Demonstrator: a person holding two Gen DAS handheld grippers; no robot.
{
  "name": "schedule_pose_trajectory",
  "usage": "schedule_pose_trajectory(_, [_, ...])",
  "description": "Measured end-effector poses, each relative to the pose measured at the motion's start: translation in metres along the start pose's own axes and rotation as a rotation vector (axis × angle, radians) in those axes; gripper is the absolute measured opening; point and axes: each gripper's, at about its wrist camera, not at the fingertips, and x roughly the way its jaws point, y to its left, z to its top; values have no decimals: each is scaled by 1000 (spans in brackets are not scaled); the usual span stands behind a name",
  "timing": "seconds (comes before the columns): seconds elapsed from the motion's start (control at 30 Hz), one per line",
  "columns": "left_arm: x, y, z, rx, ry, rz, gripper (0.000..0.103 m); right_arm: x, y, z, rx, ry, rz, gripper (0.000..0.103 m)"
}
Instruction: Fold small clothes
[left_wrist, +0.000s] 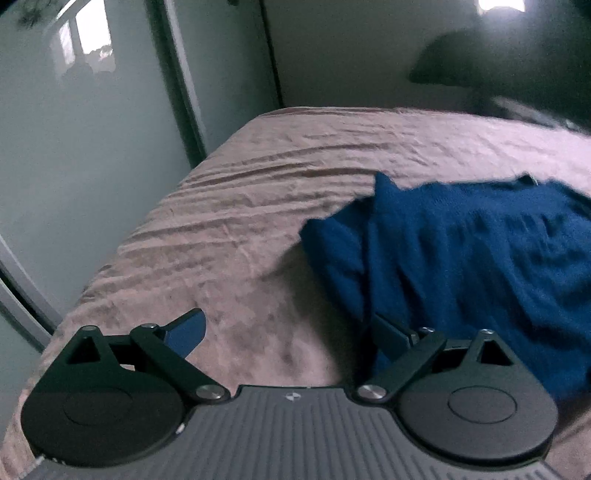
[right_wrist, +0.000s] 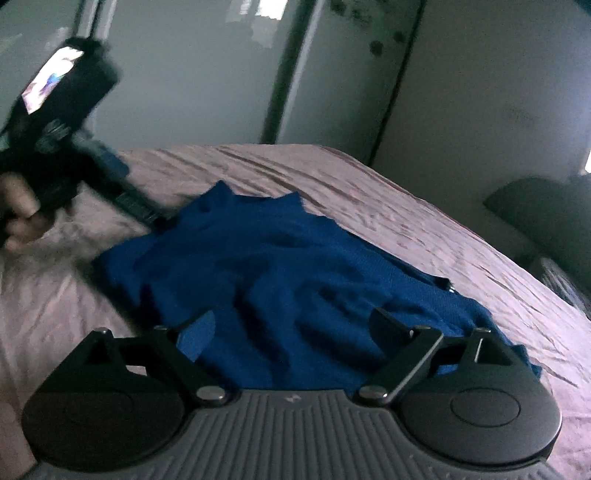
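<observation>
A dark blue knit garment (left_wrist: 461, 243) lies rumpled on a bed with a pink sheet (left_wrist: 236, 221). My left gripper (left_wrist: 291, 328) is open, low over the sheet at the garment's left edge; its right finger (left_wrist: 391, 334) touches or overlaps the cloth. In the right wrist view the same garment (right_wrist: 266, 273) spreads ahead. My right gripper (right_wrist: 291, 332) is open just above its near part and holds nothing. The left gripper (right_wrist: 74, 147), held in a hand, shows at the far left, its tips at the garment's far left edge.
The bed (right_wrist: 424, 221) fills both views. Grey sliding wardrobe doors (left_wrist: 74, 147) stand close beyond its far side. A dark pillow-like shape (right_wrist: 546, 218) lies at the bed's right end. The bed's left edge (left_wrist: 122, 258) drops off near my left gripper.
</observation>
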Motion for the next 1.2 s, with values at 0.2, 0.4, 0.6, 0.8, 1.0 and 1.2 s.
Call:
schedule_pose_trajectory(0.2, [27, 32, 23, -187, 85, -226, 97, -5, 38, 4, -149, -23, -40, 91])
schedule_pose_trajectory(0.4, [64, 38, 32, -305, 215, -457, 97, 0, 91, -8, -424, -25, -79, 91])
schedule_pose_trajectory(0.6, [71, 34, 33, -324, 185, -468, 96, 7, 107, -17, -483, -27, -100, 91])
schedule_pose_trajectory(0.8, [50, 28, 51, -269, 44, -349, 90, -2, 30, 6, -95, -50, 71, 91])
schedule_pose_trajectory(1.0, [54, -4, 73, -177, 28, -422, 82, 19, -101, -5, 241, -49, -49, 91])
schedule_pose_trajectory(1.2, [83, -29, 73, -132, 66, -406, 77, 57, -230, -31, 556, 10, -45, 91])
